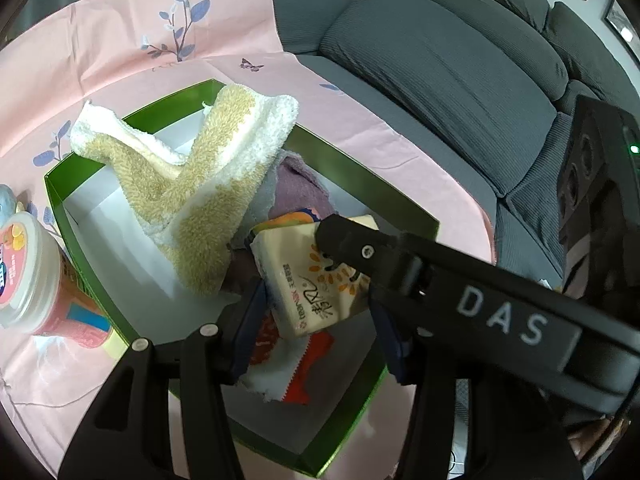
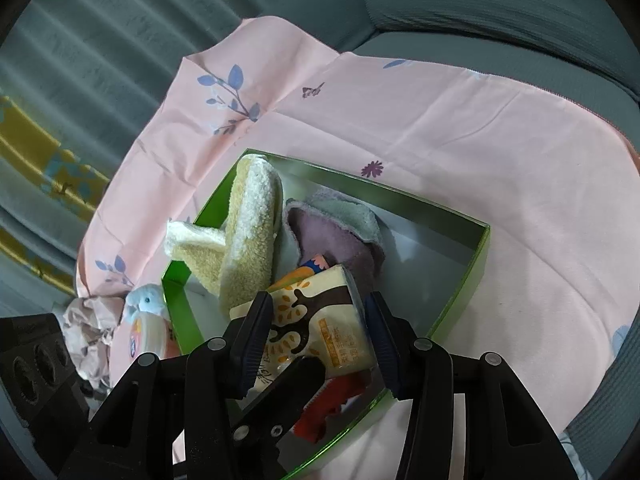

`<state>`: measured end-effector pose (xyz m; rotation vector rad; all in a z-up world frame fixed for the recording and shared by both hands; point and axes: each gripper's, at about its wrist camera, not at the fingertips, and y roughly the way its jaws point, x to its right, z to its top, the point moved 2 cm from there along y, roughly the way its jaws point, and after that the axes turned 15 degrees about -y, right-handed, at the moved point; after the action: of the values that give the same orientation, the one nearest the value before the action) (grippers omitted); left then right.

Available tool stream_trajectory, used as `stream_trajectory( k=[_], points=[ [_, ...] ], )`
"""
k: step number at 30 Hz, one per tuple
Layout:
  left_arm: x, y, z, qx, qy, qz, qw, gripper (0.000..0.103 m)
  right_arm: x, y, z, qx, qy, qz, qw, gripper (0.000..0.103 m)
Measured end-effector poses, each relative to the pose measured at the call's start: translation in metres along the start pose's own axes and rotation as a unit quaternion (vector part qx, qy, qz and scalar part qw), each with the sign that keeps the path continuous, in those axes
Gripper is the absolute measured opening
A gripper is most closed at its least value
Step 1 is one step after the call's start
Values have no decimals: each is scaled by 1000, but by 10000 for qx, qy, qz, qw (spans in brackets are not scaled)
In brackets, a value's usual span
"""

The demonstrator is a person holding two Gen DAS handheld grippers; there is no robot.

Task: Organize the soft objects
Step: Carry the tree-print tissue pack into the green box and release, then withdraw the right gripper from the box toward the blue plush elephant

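Starting at the left, the cup (image 1: pixel 36 264) is standing on the pink sheet (image 1: pixel 132 52) just outside the green box (image 1: pixel 362 184), and the beige towel (image 1: pixel 208 184) is hanging half over the box's far rim, so I am judging the packing to be partway along. The step I am working now is seating the tissue pack (image 1: pixel 316 280), which is sitting tilted inside the box, over the red cloth (image 1: pixel 308 364) and near the purple towel (image 1: pixel 296 188). My left claw (image 1: pixel 316 300) is straddling it with the jaws spread wide; I cannot tell whether the pads are pressing. The right claw (image 2: pixel 318 304) is spanning the pack's width and seems to be pinching it, one finger lying across the printed face. The pack's long axis is running from the near wall up toward the far right corner, far end raised. Next I am thinking of lowering it flat onto the cloths before letting go, then tucking the beige towel in
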<state>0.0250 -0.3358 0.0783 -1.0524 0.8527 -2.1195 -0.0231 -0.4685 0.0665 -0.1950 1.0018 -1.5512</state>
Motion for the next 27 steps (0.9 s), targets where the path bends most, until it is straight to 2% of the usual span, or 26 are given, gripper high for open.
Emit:
stream_trajectory(
  k=[3,5,8,11,14,16,17,18,21,24,27],
  points=[
    [1,-9,-2,55,28,-31,10000,59,-1,-4,1,95,-13,-46,9999,52],
    [1,-19,-3,154,60,-23,9999,71,-3,-9,2,187,-62,-54,9998,52],
    [-4,-36,-3,279,14,-58,9996,81,-8,-17,2,316,-112,-63,9994,63],
    [-15,-54,-3,367,-130,-122,9992,90,-16,-24,2,427,-237,-41,9988,65],
    [-30,-77,-8,486,-234,-60,9985,91,-26,-29,1,498,-343,-42,9982,75],
    [-43,-92,-12,580,-352,44,9977,93,-34,-33,0,557,-452,18,9974,76],
    [-49,-98,-14,616,-408,86,9972,100,-40,-36,-1,582,-537,73,9968,76],
    [-61,-109,-18,690,-534,158,9961,103,-45,-38,-2,599,-604,91,9963,77],
    [-85,-133,-27,876,-782,317,9926,102,-61,-42,-5,630,-806,99,9947,82],
    [-116,-156,-40,1055,-1075,621,9866,102,-84,-40,-10,536,-1095,124,9925,82],
    [-147,-174,-57,1247,-1343,1078,9771,102,-112,-35,-18,403,-1448,122,9886,82]
  ],
)
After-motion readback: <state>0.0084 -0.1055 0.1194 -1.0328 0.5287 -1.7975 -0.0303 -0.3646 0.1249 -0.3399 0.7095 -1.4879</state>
